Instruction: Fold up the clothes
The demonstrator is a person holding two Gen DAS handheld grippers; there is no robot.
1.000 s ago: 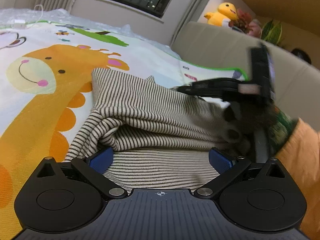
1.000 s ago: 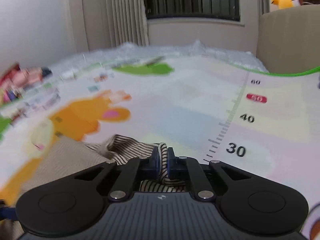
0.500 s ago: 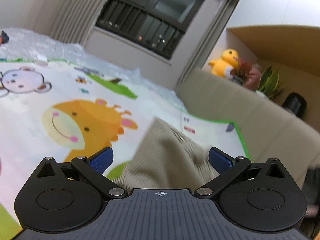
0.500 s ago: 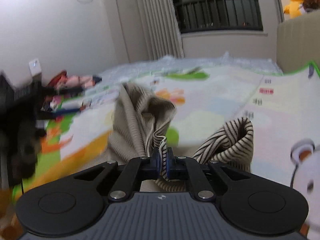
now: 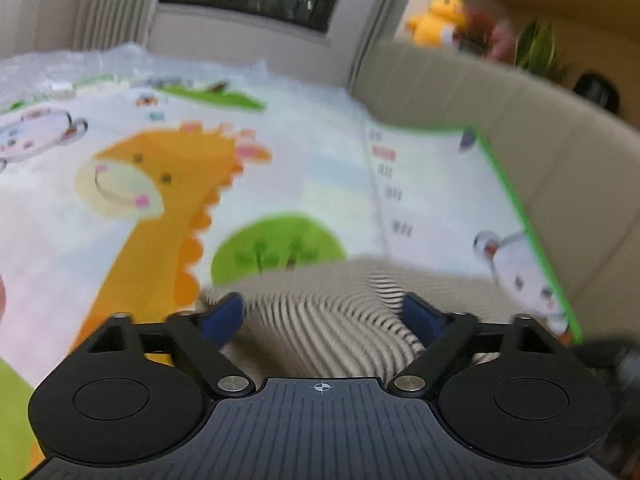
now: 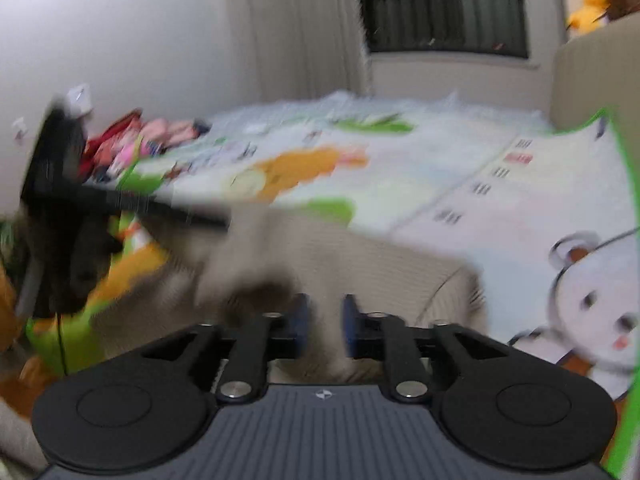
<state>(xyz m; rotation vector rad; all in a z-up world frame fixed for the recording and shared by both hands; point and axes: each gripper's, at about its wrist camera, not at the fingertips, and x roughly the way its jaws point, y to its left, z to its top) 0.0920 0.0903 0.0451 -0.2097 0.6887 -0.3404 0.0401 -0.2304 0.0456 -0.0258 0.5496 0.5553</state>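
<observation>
Striped garment [image 5: 320, 320]: lower centre, on play mat [image 5: 300, 168]. Left gripper [image 5: 322, 314]: jaws wide apart, gripping nothing. Right gripper [image 6: 324, 326]: jaws partly apart, cloth between, grip uncertain through blur.

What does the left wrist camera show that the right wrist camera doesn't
Only the left wrist view shows the striped garment's stripes clearly, a houseplant behind the sofa, and the left gripper with fingers wide apart. Only the right wrist view shows the pink and red clutter by the wall and the right gripper, fingers parted. Both show the giraffe play mat, the window and the yellow plush toy.
</observation>
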